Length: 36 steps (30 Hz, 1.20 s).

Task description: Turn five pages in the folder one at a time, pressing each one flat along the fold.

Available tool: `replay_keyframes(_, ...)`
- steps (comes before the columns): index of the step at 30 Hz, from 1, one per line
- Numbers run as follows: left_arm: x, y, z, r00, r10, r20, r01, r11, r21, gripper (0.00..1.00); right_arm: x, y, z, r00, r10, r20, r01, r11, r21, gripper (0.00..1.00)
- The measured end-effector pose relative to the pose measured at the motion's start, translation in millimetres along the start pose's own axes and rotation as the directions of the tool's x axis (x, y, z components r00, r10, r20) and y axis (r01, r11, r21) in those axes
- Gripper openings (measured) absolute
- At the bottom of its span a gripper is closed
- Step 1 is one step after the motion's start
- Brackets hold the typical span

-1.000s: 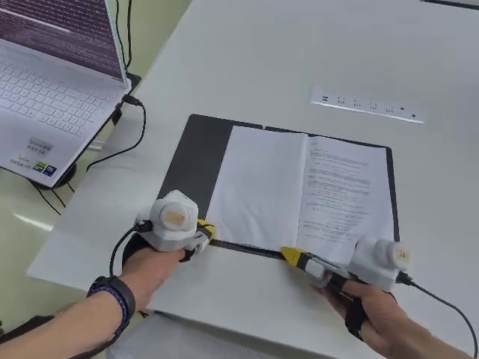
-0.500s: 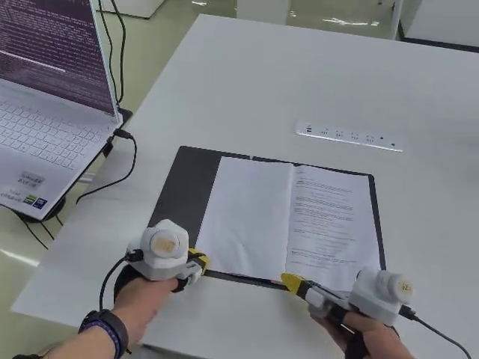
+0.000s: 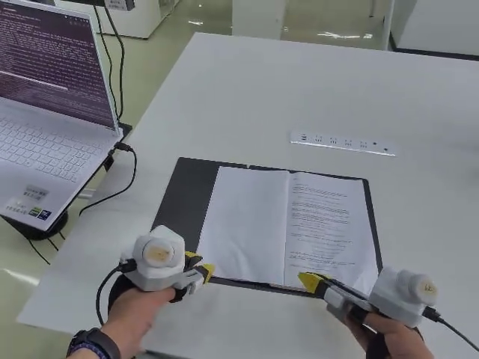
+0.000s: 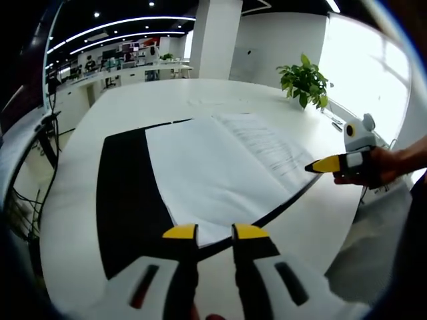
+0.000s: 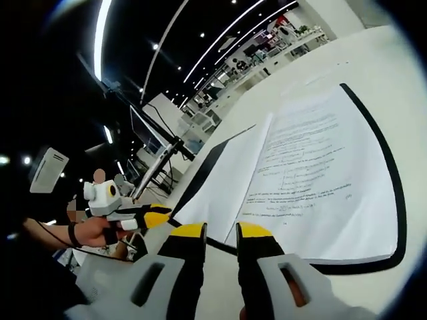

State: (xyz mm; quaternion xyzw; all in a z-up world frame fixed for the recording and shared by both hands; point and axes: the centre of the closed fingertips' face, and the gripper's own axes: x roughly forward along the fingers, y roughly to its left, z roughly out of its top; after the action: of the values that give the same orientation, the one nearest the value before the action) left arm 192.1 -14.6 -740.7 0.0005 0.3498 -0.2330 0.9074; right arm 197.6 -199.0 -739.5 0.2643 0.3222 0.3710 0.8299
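Black folder (image 3: 191, 196) lies open flat on the white table (image 3: 299, 82), blank page left, printed page right; the head view adds a laptop (image 3: 45, 120) and a power strip (image 3: 342, 143), the left gripper view a potted plant (image 4: 305, 81); left gripper (image 3: 200, 269) points at the folder's near edge by the blank page, right gripper (image 3: 308, 280) below the printed page; both sets of jaws slightly parted, empty.

My white, round left gripper (image 3: 197, 269) and right gripper (image 3: 310, 281) have yellow tips and black cables (image 3: 103, 292). A dark wristband (image 3: 93, 342) circles my left wrist.
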Motion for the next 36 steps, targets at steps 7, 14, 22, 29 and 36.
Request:
replay_keyframes(7, -7.1, -5.6, 11.5, 0.9999, -0.006, 0.014, 0.006, 1.0, 0.026, 0.21, -16.2, -10.7, 10.4, 0.9992, -0.04, 0.006, 0.04, 0.998, -0.056, 0.23)
replay_keyframes(14, -13.4, -11.2, 18.4, 0.9996, -0.027, -0.011, 0.028, 0.995, 0.097, 0.27, -32.0, -23.8, 23.0, 0.9948, -0.097, 0.029, 0.099, 0.991, -0.091, 0.34)
replay_keyframes(22, -33.2, 1.4, 33.9, 0.9999, 0.009, 0.014, -0.01, 0.995, 0.1, 0.36, -54.6, -28.6, 39.2, 0.9914, -0.126, 0.038, 0.13, 0.979, -0.159, 0.45)
replay_keyframes(29, -52.2, 7.5, 46.2, 0.998, 0.035, 0.053, -0.039, 0.995, 0.094, 0.42, -79.0, -26.9, 45.4, 0.9885, -0.149, 0.026, 0.151, 0.958, -0.244, 0.53)
replay_keyframes(36, -69.9, 9.5, 54.8, 0.9943, 0.064, 0.086, -0.071, 0.994, 0.085, 0.48, -97.1, -23.0, 54.3, 0.9851, -0.16, 0.062, 0.171, 0.949, -0.264, 0.57)
